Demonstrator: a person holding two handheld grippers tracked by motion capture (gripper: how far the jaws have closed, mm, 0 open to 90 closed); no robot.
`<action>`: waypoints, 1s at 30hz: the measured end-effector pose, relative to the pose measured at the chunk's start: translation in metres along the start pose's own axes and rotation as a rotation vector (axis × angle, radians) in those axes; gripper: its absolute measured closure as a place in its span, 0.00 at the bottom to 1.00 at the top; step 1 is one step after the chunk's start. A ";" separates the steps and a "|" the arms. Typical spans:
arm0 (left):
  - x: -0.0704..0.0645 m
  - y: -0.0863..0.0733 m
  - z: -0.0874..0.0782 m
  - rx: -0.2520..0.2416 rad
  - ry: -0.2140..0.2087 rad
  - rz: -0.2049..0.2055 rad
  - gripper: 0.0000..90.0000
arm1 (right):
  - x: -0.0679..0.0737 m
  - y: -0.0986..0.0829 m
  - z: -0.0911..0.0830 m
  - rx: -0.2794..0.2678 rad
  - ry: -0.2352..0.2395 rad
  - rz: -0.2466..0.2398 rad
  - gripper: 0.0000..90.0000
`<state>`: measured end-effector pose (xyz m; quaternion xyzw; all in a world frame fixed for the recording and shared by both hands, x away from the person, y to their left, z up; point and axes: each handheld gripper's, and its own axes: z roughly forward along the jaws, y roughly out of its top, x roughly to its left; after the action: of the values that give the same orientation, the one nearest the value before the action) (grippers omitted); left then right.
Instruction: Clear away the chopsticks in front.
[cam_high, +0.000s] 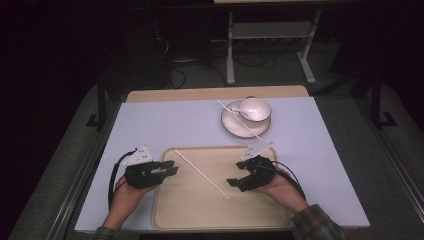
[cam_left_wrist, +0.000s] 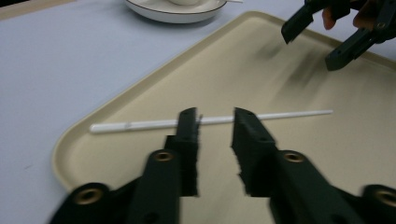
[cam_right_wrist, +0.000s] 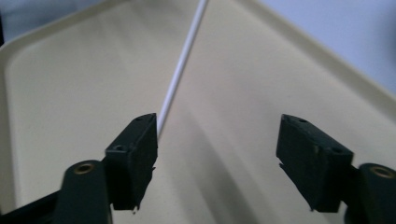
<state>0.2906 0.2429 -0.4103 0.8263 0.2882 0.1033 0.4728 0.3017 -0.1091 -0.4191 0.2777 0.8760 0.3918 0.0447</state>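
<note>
A thin white stick lies slantwise on the beige tray. My left gripper hovers over the tray's left edge, open, its tips pointing right toward the stick. In the left gripper view the jaws stand a little apart just short of the stick, holding nothing. My right gripper is over the tray's right half, open wide, tips close to the stick's near end. In the right gripper view the stick runs away from beside the left jaw of that gripper.
A white cup sits on a dark-rimmed saucer behind the tray, with a second white stick lying across it. The pale blue table cover spreads around the tray. The right gripper shows at the top right of the left gripper view.
</note>
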 end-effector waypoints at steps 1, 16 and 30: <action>-0.002 0.003 0.004 0.012 -0.009 0.001 0.86 | -0.002 -0.001 -0.004 -0.020 -0.013 0.009 0.29; -0.030 0.033 0.086 0.184 -0.083 0.064 1.00 | -0.018 -0.022 -0.033 -0.101 -0.090 0.067 0.15; -0.039 0.025 0.106 0.311 -0.092 0.076 1.00 | -0.024 -0.024 -0.037 -0.114 -0.101 0.081 0.15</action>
<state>0.3160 0.1343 -0.4416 0.9037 0.2473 0.0371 0.3477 0.3003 -0.1595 -0.4138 0.3294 0.8369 0.4280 0.0888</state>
